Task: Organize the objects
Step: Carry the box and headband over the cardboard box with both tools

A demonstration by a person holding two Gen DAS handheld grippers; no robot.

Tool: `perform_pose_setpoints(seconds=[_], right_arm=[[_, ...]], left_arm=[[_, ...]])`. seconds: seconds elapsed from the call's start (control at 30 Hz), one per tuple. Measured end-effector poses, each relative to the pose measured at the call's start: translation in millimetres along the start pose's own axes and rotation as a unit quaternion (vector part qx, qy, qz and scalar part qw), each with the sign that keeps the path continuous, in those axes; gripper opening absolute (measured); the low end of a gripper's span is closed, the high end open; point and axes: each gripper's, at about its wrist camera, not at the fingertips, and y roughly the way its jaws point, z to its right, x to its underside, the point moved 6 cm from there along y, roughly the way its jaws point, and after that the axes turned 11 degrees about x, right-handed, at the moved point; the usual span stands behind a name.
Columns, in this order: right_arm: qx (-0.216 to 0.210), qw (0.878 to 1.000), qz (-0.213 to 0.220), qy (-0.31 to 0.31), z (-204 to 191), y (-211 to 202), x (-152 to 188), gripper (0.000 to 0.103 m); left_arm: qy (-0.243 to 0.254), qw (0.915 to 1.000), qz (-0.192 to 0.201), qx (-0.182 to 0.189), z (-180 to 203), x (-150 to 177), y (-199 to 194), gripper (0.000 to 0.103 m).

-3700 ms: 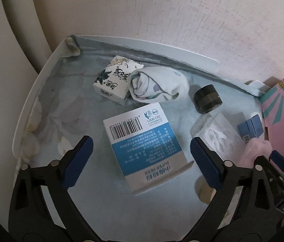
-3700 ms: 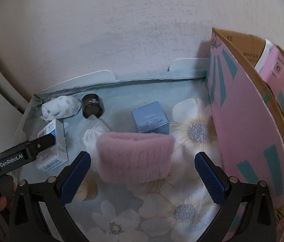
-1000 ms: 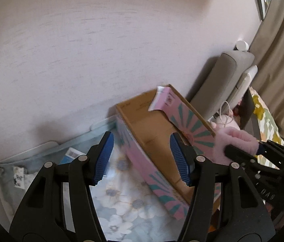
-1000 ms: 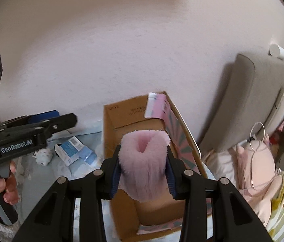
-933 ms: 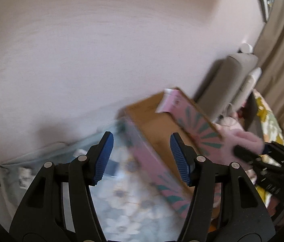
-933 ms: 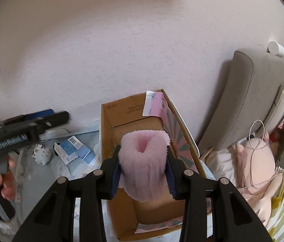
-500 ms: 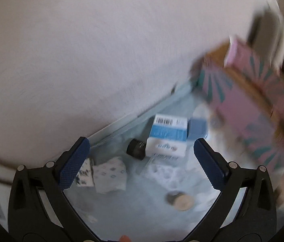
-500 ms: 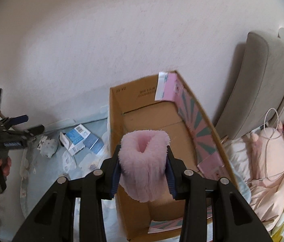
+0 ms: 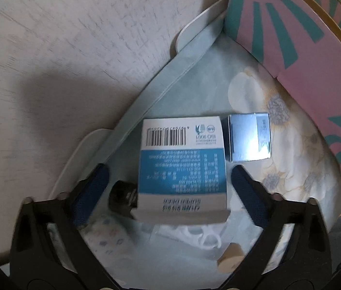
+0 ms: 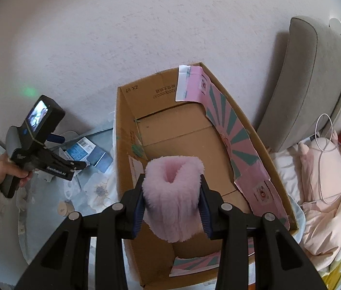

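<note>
Right gripper (image 10: 171, 207): clenched on a pink fluffy band (image 10: 173, 193), folded between the blue pads, which press into its pile on both sides. The band hangs over the open carton (image 10: 189, 130), above its near half; it does not touch the carton floor so far as the view shows. The carton has plain brown inner walls and pink flaps with teal rays at 3 o'clock of the band. A grey cushion (image 10: 310, 77) stands against the wall at 2 o'clock.

Left gripper (image 9: 168, 191): released. Its jaws have just been closing from a wider spread, yet stand apart, and the pads touch nothing. It points down over a blue-and-white box (image 9: 182, 166) that lies flat on the floral cloth (image 9: 279, 145), barcode end at 12 o'clock. The near end of the box sits between the two pads with clear gaps on either side. A black jar (image 9: 122, 198) lies just beside the box at 9 o'clock, close to the left pad. A small shiny blue box (image 9: 248, 140) touches or nearly touches the large box at 2 o'clock; which one cannot be told. White plastic picks (image 9: 194, 239) and a round tan lid (image 9: 231, 258) lie at 6 o'clock. A patterned white bundle (image 9: 105, 239) lies at 7 o'clock, blurred.

In the right wrist view a hand (image 10: 13, 169) in a fuzzy white sleeve holds the left gripper's grip at 9 o'clock of the carton.
</note>
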Motion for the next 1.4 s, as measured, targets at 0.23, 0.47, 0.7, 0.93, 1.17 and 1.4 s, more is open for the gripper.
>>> perform_pose_setpoints(seconds=[0.23,0.47,0.7,0.93,1.17,1.4], right_arm=[[0.001,1.0,-0.003,0.003,-0.3,3.0,-3.2,0.036],[-0.005,1.0,0.005,-0.009,-9.2,-3.2,-8.2,0.036],[-0.013,0.999,0.03,-0.021,-15.6,-26.2,-19.1,0.036],[-0.014,0.998,0.054,-0.026,-9.9,-49.5,-32.4,0.036],[0.001,0.999,0.037,-0.028,11.3,-44.5,-29.7,0.036],[0.014,1.0,-0.003,-0.028,30.8,-15.5,-13.4,0.036]], left_arm=[[-0.001,0.9997,-0.001,0.024,0.2,9.5,7.3,0.064],[-0.021,0.9981,0.048,0.033,0.8,24.1,-21.7,0.064],[-0.012,0.9903,0.128,0.052,28.2,25.0,-99.1,0.064],[0.038,0.9819,0.174,0.064,69.2,-34.7,-163.1,0.064],[0.08,0.9811,0.158,0.077,133.9,-79.9,-152.8,0.064],[0.118,0.984,0.112,0.074,182.7,-111.2,-80.3,0.064]])
